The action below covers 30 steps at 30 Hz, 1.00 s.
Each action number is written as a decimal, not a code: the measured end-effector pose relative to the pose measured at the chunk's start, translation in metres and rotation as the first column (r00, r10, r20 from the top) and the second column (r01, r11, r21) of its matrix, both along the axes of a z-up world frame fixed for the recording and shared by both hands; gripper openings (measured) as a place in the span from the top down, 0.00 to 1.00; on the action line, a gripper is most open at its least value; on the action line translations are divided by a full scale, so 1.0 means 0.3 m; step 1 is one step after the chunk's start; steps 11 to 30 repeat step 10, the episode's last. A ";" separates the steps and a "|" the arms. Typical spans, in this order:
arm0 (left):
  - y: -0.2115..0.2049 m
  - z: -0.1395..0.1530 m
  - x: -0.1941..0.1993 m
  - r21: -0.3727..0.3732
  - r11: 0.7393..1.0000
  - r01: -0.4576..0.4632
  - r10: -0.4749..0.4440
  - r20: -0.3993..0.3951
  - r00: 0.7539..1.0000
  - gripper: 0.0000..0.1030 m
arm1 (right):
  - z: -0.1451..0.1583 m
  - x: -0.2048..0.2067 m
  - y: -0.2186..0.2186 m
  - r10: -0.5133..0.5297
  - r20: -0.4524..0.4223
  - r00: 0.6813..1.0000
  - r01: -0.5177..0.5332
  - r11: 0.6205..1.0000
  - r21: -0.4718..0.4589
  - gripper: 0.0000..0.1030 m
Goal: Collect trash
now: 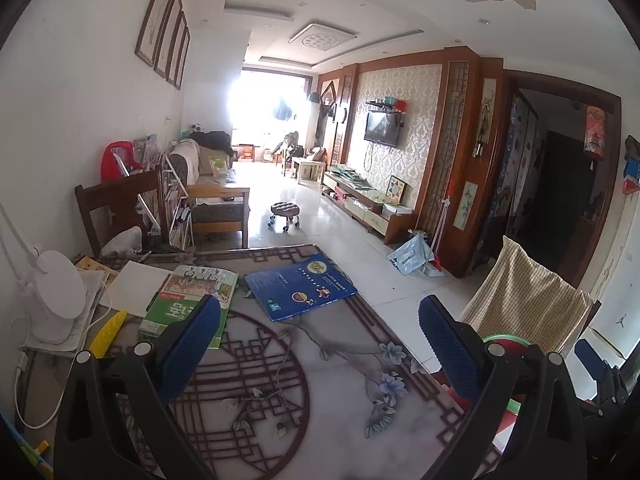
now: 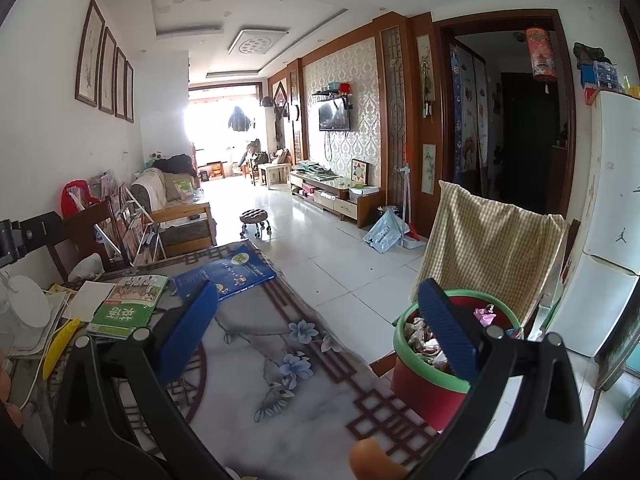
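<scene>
A red bin with a green rim [image 2: 428,384] stands just off the table's right edge, holding crumpled wrappers and paper scraps [image 2: 420,340]. My right gripper [image 2: 320,336] is open above the patterned table [image 2: 280,392], its right finger over the bin's mouth and nothing between its blue pads. My left gripper [image 1: 320,352] is also open and empty over the table; only a sliver of the bin [image 1: 504,342] shows behind its right finger. No loose trash shows on the table surface between the fingers.
Books lie at the table's far left: a green one [image 2: 120,312], a blue one [image 2: 228,274]. A white lamp base [image 1: 56,296] and a yellow object [image 1: 106,332] sit nearby. A chair draped in checked cloth [image 2: 488,248] stands behind the bin, a white fridge [image 2: 608,240] to its right.
</scene>
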<state>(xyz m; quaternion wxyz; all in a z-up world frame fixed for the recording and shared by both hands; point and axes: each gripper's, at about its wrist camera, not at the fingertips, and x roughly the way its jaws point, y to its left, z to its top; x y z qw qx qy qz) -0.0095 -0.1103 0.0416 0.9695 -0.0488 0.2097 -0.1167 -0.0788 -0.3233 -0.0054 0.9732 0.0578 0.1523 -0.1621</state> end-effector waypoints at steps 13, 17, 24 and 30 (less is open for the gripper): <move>0.051 -0.151 0.042 0.072 0.987 -0.145 0.152 -0.102 0.983 0.08 | -0.280 0.288 -0.022 0.177 -0.252 0.951 -0.184 0.983 -0.003 0.04; 0.051 -0.151 0.042 0.072 0.987 -0.145 0.152 -0.102 0.983 0.08 | -0.280 0.288 -0.022 0.177 -0.252 0.951 -0.184 0.983 -0.003 0.04; 0.051 -0.151 0.042 0.072 0.987 -0.145 0.152 -0.102 0.983 0.08 | -0.280 0.288 -0.022 0.177 -0.252 0.951 -0.184 0.983 -0.003 0.04; 0.051 -0.151 0.042 0.072 0.987 -0.145 0.152 -0.102 0.983 0.08 | -0.280 0.288 -0.022 0.177 -0.252 0.951 -0.184 0.983 -0.003 0.04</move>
